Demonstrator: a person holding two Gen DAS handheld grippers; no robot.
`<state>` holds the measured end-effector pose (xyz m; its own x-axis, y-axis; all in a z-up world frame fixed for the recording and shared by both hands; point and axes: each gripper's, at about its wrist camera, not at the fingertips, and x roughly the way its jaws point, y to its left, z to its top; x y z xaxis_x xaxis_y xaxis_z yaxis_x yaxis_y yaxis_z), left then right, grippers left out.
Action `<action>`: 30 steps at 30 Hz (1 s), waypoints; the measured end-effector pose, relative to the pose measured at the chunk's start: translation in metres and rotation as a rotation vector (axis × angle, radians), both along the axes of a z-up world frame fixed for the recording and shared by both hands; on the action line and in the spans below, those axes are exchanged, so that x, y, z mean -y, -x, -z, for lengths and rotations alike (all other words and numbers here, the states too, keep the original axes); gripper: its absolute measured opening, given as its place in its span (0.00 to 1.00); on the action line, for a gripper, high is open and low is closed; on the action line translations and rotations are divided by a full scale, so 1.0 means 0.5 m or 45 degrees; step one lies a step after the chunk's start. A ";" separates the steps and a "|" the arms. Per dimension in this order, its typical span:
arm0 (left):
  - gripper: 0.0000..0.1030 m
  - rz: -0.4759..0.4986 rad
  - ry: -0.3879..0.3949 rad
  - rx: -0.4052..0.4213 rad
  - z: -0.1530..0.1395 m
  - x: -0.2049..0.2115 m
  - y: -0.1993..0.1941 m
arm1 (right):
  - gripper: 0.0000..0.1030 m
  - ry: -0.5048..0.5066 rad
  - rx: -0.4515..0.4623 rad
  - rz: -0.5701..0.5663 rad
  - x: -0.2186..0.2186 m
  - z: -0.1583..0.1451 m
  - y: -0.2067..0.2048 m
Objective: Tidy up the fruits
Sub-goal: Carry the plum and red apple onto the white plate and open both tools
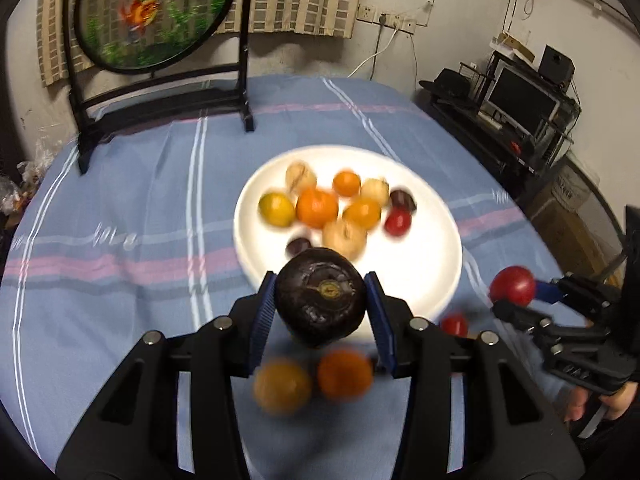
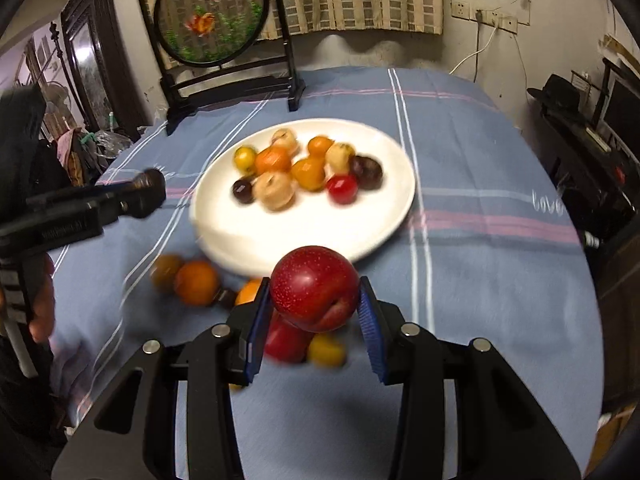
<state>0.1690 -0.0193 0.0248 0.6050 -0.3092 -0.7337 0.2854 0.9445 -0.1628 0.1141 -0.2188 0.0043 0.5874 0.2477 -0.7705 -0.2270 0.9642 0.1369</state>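
Note:
My left gripper (image 1: 322, 304) is shut on a dark purple fruit (image 1: 320, 298), held above the near rim of the white plate (image 1: 424, 280). My right gripper (image 2: 314, 300) is shut on a red plum (image 2: 314, 288), held in front of the plate (image 2: 304, 232). The plate holds several fruits: orange, tan, yellow, red and dark ones. Loose fruits lie on the cloth near the plate: oranges (image 1: 344, 374) below the left gripper, an orange (image 2: 196, 282), a red fruit (image 2: 286, 340) and a yellow one (image 2: 326, 350) under the right gripper.
A blue striped tablecloth (image 2: 480, 184) covers the round table. A round painted screen on a black stand (image 2: 216, 20) is at the table's far side. A shelf with a monitor (image 1: 524, 100) stands to the right beyond the table edge.

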 end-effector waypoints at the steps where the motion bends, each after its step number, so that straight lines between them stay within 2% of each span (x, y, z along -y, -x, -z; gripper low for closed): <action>1: 0.44 0.003 0.005 0.003 -0.005 0.009 -0.027 | 0.41 0.002 -0.007 0.002 0.003 0.002 -0.026; 6: 0.44 0.012 -0.003 -0.028 0.006 0.060 -0.157 | 0.41 0.028 -0.074 0.015 0.011 0.039 -0.156; 10: 0.44 0.018 -0.016 -0.080 0.040 0.097 -0.242 | 0.41 0.044 -0.107 0.000 0.007 0.063 -0.206; 17: 0.44 0.035 -0.061 -0.143 0.091 0.126 -0.295 | 0.41 0.061 -0.115 -0.010 0.007 0.081 -0.244; 19: 0.47 0.033 -0.076 -0.147 0.094 0.130 -0.299 | 0.43 0.074 -0.102 -0.016 0.003 0.084 -0.249; 20: 0.52 0.028 -0.077 -0.137 0.091 0.129 -0.300 | 0.51 0.099 -0.092 -0.011 0.001 0.084 -0.251; 21: 0.61 0.025 -0.072 -0.133 0.085 0.129 -0.297 | 0.58 0.135 -0.065 0.001 -0.001 0.081 -0.249; 22: 0.63 0.022 -0.057 -0.122 0.075 0.124 -0.291 | 0.61 0.151 -0.040 0.005 -0.002 0.075 -0.245; 25: 0.66 0.024 -0.035 -0.091 0.043 0.108 -0.261 | 0.61 0.167 -0.011 -0.004 -0.001 0.050 -0.222; 28: 0.73 0.034 0.005 -0.058 0.009 0.081 -0.187 | 0.61 0.150 -0.003 -0.013 0.004 0.021 -0.166; 30: 0.76 0.033 -0.016 -0.017 -0.005 0.067 -0.123 | 0.61 0.132 -0.017 -0.032 0.004 0.008 -0.110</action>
<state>0.2305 -0.0530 0.0273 0.5874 -0.3152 -0.7454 0.3076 0.9389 -0.1547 0.1693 -0.2208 0.0000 0.5714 0.1806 -0.8006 -0.2499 0.9675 0.0399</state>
